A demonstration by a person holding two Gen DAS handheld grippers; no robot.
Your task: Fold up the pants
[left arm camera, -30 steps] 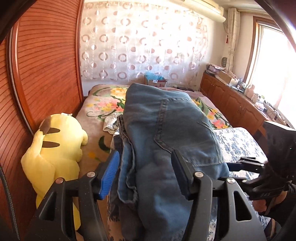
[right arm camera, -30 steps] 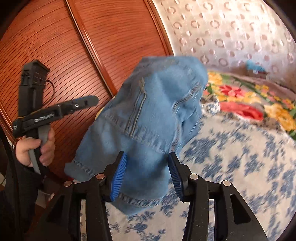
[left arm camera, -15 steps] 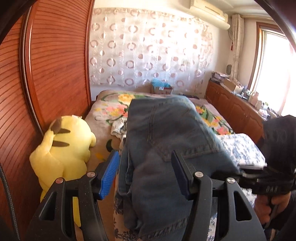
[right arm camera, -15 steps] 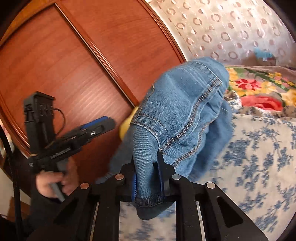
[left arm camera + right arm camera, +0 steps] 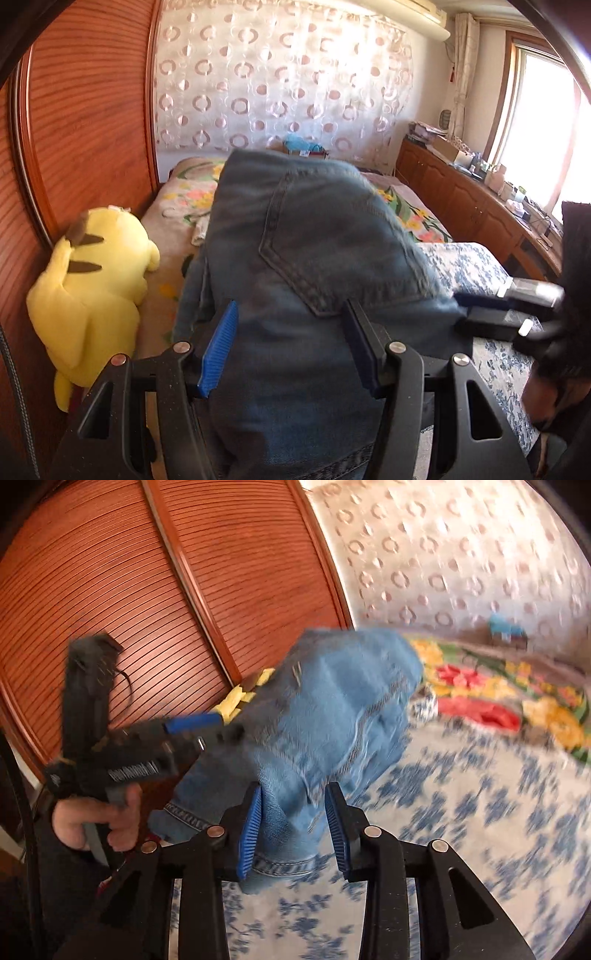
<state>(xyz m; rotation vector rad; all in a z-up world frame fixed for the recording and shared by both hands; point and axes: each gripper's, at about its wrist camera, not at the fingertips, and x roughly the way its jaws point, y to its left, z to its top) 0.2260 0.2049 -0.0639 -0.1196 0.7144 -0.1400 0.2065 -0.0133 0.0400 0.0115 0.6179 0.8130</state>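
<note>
While the left gripper (image 5: 291, 347) sits with jaws apart, the jeans (image 5: 314, 258) bulge up between them, piled on the bed (image 5: 476, 266); over on the right gripper (image 5: 293, 829), jaws have just been opening, denim between them but no longer pinched

blue denim pants (image 5: 314, 258); yellow plush toy (image 5: 96, 280); white bedsheet (image 5: 461, 812), blue flowers; reddish-brown ribbed wardrobe (image 5: 110, 590).
</note>
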